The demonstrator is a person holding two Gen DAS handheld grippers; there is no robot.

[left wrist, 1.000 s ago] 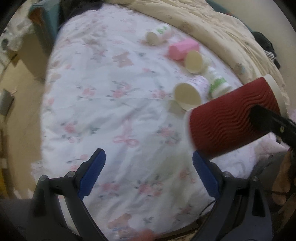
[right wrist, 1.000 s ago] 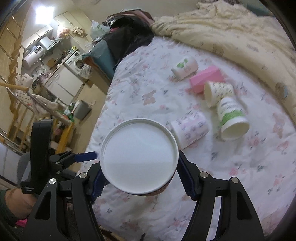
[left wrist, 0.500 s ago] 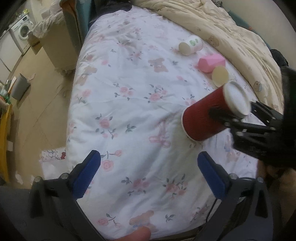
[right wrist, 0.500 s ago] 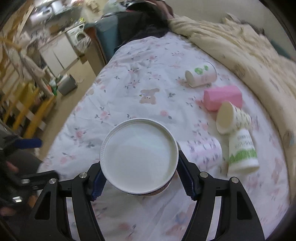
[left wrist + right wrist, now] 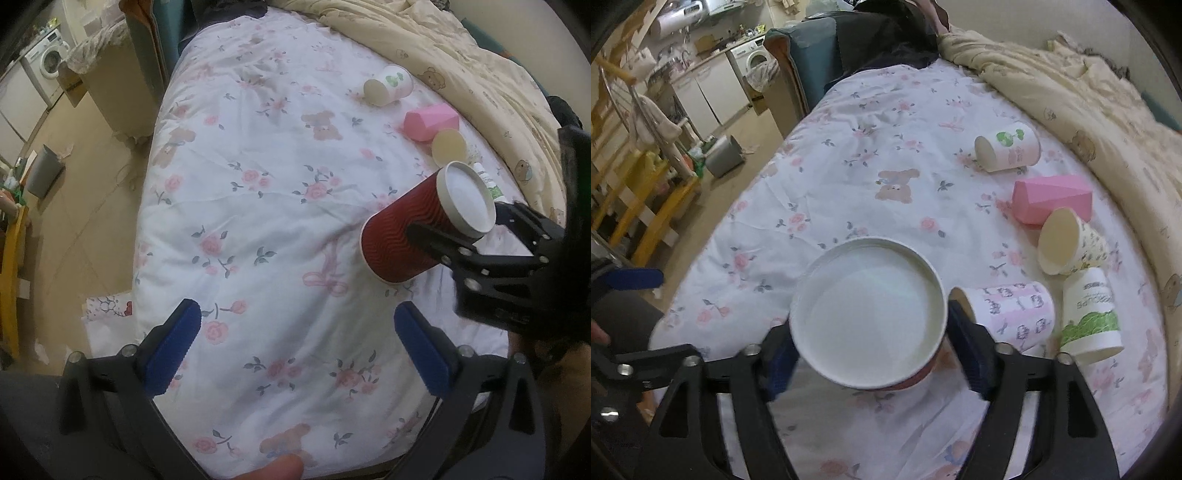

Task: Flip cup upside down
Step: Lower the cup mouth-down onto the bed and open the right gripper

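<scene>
My right gripper (image 5: 871, 365) is shut on a red ripple-walled paper cup (image 5: 406, 240). The cup is tilted, its white flat bottom (image 5: 868, 319) turned toward the right wrist camera, its mouth pointing down at the floral bedsheet (image 5: 258, 206). In the left wrist view the right gripper (image 5: 461, 236) comes in from the right, the cup held just above the sheet. My left gripper (image 5: 295, 343) is open and empty, its blue pads (image 5: 173, 347) wide apart over the near part of the bed.
Several paper cups lie on their sides at the right: a green-print one (image 5: 1008, 149), a cream one (image 5: 1067, 240), a pink-patterned one (image 5: 1015, 314), a green-and-white one (image 5: 1089, 314). A pink box (image 5: 1052, 199) lies among them. A beige duvet (image 5: 461, 62) borders the far side. The floor drops off at left.
The right gripper has moved the red cup lower and tipped it further, its mouth nearer the sheet. The left gripper has drawn back, showing more of the bed.
</scene>
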